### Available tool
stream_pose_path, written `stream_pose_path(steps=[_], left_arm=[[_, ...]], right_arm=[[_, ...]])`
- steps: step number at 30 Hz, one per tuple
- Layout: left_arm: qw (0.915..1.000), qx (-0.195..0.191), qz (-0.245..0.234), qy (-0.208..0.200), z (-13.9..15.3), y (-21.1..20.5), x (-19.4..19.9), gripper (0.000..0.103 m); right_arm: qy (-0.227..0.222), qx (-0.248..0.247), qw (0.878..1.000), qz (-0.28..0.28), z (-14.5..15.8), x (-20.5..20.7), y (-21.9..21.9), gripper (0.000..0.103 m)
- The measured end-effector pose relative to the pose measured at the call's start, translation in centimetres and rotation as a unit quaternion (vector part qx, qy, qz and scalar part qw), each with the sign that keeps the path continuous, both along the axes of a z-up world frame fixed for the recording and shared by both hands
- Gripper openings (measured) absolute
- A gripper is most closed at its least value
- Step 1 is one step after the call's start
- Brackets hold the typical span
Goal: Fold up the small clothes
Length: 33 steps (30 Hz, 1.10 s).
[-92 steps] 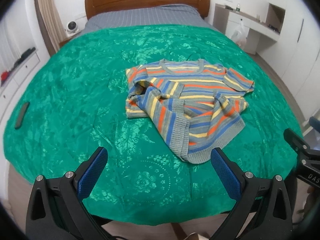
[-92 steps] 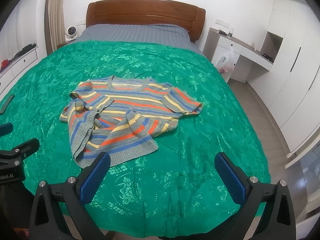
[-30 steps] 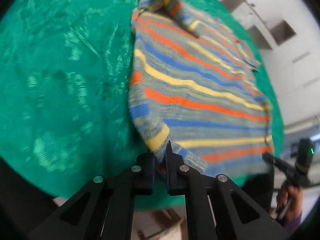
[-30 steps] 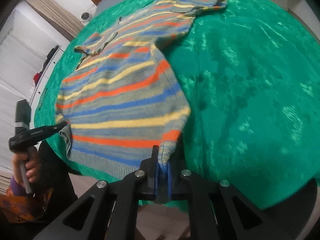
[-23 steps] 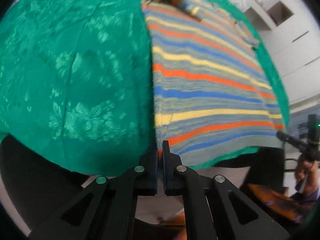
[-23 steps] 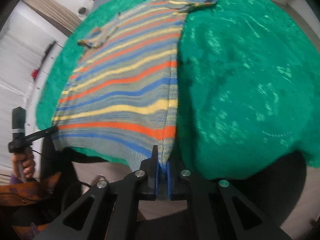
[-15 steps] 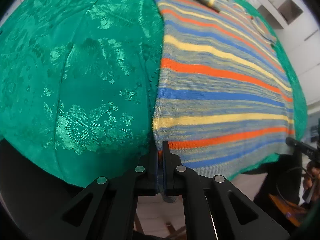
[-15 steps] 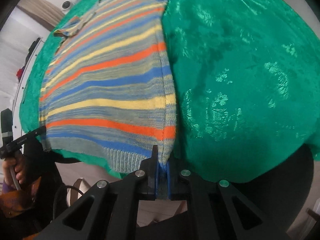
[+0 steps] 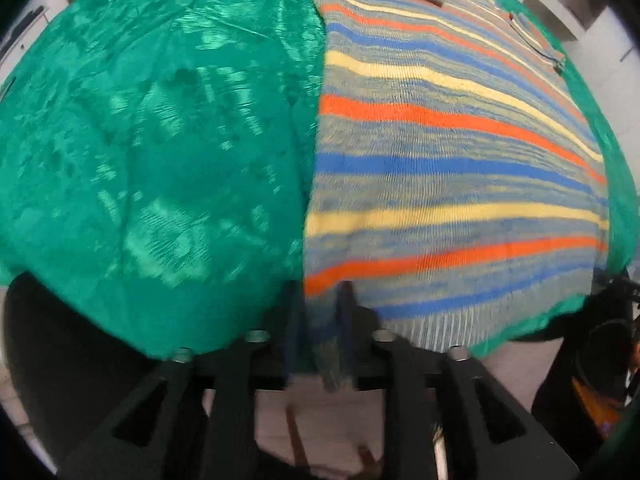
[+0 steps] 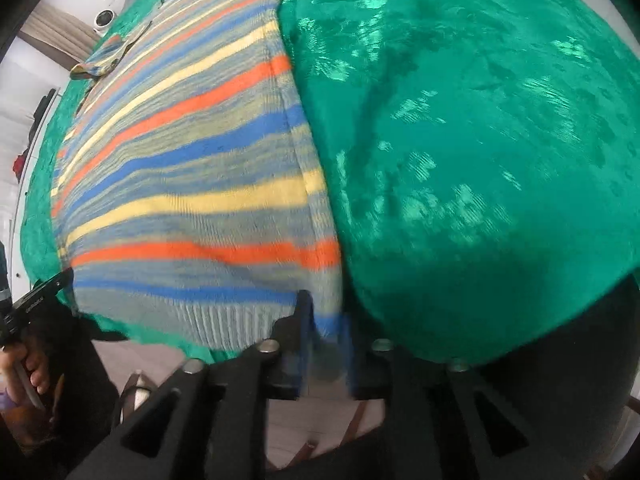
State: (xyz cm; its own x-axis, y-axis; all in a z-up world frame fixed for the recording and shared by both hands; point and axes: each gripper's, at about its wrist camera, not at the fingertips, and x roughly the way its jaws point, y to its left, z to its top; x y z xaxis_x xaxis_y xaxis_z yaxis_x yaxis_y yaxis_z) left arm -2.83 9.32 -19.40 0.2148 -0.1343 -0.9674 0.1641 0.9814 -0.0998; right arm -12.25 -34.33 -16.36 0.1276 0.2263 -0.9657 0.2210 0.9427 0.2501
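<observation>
Since a second ago sweater (image 9: 440, 168) lies flat on bedspread (image 9: 160, 140) | left gripper (image 9: 320, 320), right gripper (image 10: 324, 320): jaws opening, hem corners between, unpinched | spreading ends; next we regrasp to fold

sweater (image 9: 440, 168) | grey knit, orange, blue, yellow stripes | spread flat | ribbed hem at bed edge

sweater (image 9: 440, 184): grey, orange/blue/yellow stripes | bedspread (image 9: 160, 140): glossy green, floral | tongs (image 9: 318, 344): black

White lettering on the other tool (image 10: 38, 294) is too blurred to read.
</observation>
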Motion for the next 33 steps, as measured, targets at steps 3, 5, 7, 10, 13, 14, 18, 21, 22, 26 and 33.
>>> stream_pose_path(steps=[3,5,7,10,13,14,18,21,22,26,33], left_arm=[[0.9999,0.008,0.003,-0.013,2.3,1.6,-0.8,0.045],[0.9986,0.019,0.022,-0.043,4.4,2.9,-1.0,0.057],[0.9958,0.021,0.048,-0.074,6.1,4.1,-0.5,0.062],[0.9896,-0.004,0.09,-0.111,7.8,5.3,0.6,0.062],[0.9853,-0.024,0.112,-0.127,8.4,5.4,1.5,0.062],[0.9844,-0.028,0.116,-0.129,8.6,5.5,1.8,0.062],[0.9833,-0.028,0.13,-0.124,8.5,5.6,1.3,0.064],[0.9831,-0.013,0.146,-0.111,7.8,6.6,0.9,0.067],[0.9832,-0.01,0.151,-0.102,7.3,6.9,0.7,0.067],[0.9821,-0.007,0.171,-0.079,6.0,8.1,0.8,0.067],[0.9856,-0.025,0.151,-0.072,5.3,5.5,2.6,0.067]], right_arm=[[-0.004,-0.032,0.999,0.014,3.6,-0.2,-2.0,0.035],[-0.04,-0.105,0.993,0.039,7.5,1.6,-3.5,0.037],[-0.087,-0.172,0.979,0.066,11.2,4.4,-4.4,0.042],[-0.166,-0.21,0.956,0.119,15.3,10.7,-3.9,0.052],[-0.207,-0.176,0.942,0.196,14.9,18.8,-1.5,0.053],[-0.208,-0.167,0.939,0.218,13.8,21.3,-0.5,0.052],[-0.171,-0.18,0.934,0.257,7.7,28.8,1.8,0.05],[-0.145,-0.2,0.94,0.237,3.5,31.8,1.0,0.048],[-0.138,-0.19,0.946,0.221,2.7,32.1,0.0,0.042],[-0.174,-0.117,0.971,0.118,5.5,31.6,-6.1,0.003],[-0.194,-0.139,0.969,-0.071,10.7,26.7,-21.8,0.003]])
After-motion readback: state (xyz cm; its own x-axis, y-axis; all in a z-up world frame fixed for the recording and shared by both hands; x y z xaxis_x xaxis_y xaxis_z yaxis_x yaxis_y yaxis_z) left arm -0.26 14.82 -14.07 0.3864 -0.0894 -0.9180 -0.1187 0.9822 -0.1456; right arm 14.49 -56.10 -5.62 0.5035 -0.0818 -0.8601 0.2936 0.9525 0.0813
